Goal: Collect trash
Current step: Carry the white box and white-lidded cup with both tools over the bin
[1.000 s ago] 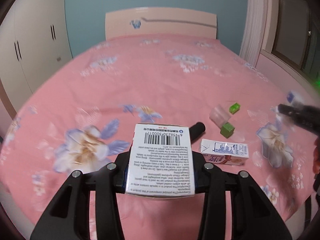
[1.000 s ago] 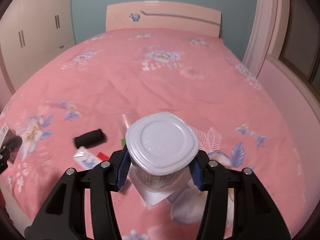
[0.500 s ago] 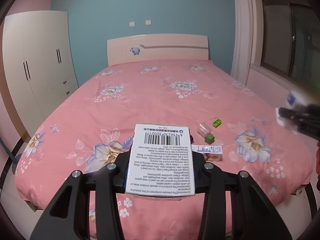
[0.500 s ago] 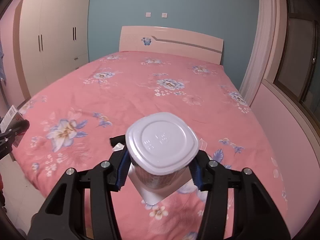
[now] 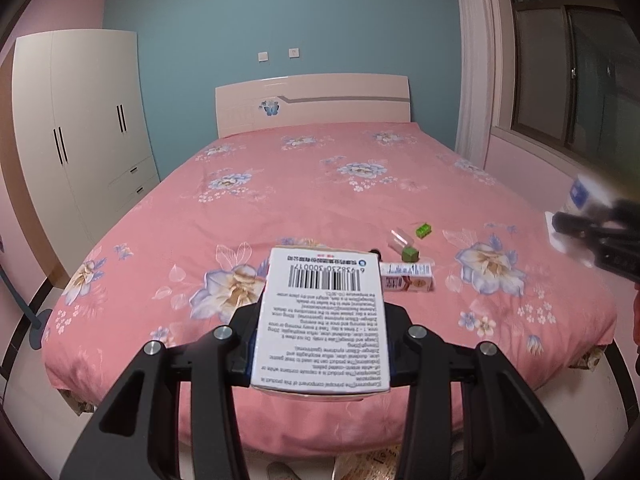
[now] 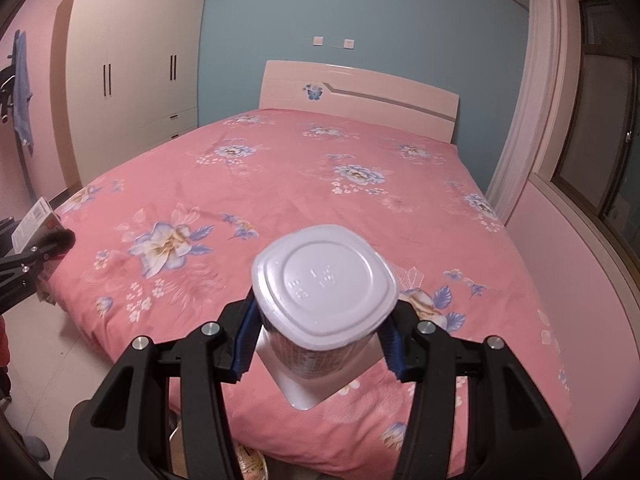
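Observation:
My left gripper [image 5: 322,354] is shut on a white medicine box [image 5: 322,316] with a barcode, held above the foot of the bed. My right gripper [image 6: 320,350] is shut on a white plastic yogurt cup [image 6: 324,292], bottom facing the camera. On the pink floral bedspread [image 5: 280,200] lie a small pink-and-white carton [image 5: 406,282], two green cubes [image 5: 410,255] [image 5: 423,230] and a clear plastic piece [image 5: 399,238]. The right gripper also shows blurred at the right edge of the left wrist view [image 5: 596,236]; the left gripper with its box shows at the left edge of the right wrist view [image 6: 36,236].
A white wardrobe [image 5: 80,140] stands left of the bed. A headboard [image 5: 312,104] and blue wall are behind. A window [image 5: 572,80] is on the right. Floor shows below the bed's foot, with some bagged clutter [image 6: 248,460] at the bottom edge.
Both grippers have pulled back and up from the bed with their loads; the trash on the bedspread now looks farther away and the room is in view.

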Action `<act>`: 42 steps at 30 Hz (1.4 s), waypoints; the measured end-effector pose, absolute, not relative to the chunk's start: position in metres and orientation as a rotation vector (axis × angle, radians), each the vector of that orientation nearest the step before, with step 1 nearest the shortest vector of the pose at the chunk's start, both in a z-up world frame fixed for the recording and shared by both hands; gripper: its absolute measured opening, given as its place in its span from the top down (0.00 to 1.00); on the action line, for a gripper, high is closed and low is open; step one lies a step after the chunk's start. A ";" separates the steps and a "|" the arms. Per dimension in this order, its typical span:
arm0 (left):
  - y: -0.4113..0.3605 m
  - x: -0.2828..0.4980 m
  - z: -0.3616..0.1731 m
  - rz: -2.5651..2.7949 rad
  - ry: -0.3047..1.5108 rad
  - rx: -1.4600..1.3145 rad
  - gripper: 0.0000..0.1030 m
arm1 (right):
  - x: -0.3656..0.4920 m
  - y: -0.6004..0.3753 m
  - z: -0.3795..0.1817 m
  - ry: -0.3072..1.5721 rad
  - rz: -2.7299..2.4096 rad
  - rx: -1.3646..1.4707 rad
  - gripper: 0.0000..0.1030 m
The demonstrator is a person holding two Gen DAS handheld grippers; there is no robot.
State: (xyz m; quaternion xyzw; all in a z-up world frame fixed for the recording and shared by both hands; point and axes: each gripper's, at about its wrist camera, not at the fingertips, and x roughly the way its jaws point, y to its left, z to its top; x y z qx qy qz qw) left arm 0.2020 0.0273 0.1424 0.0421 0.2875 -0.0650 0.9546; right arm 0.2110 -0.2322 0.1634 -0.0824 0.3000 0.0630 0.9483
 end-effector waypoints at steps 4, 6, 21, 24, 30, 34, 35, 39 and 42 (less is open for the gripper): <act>0.031 0.190 0.126 -0.131 0.609 0.095 0.56 | 0.200 -0.224 0.150 0.633 0.144 -0.165 0.49; 0.032 0.186 0.118 -0.132 0.625 0.102 0.56 | 0.197 -0.220 0.142 0.646 0.154 -0.158 0.49; 0.034 0.172 0.020 -0.161 0.833 0.118 0.56 | 0.190 -0.189 0.035 0.833 0.219 -0.197 0.49; 0.030 0.171 -0.002 -0.177 0.882 0.127 0.56 | 0.188 -0.183 0.012 0.872 0.233 -0.211 0.49; 0.018 0.166 -0.049 -0.207 0.983 0.160 0.56 | 0.183 -0.171 -0.030 0.948 0.267 -0.226 0.49; 0.009 0.163 -0.076 -0.227 1.043 0.174 0.56 | 0.178 -0.163 -0.062 1.008 0.285 -0.234 0.49; 0.008 0.163 -0.081 -0.232 1.055 0.176 0.56 | 0.176 -0.161 -0.070 1.024 0.291 -0.234 0.49; -0.001 0.158 -0.110 -0.249 1.113 0.202 0.56 | 0.169 -0.156 -0.105 1.091 0.315 -0.231 0.49; -0.006 0.155 -0.129 -0.260 1.155 0.220 0.56 | 0.163 -0.154 -0.128 1.138 0.325 -0.226 0.49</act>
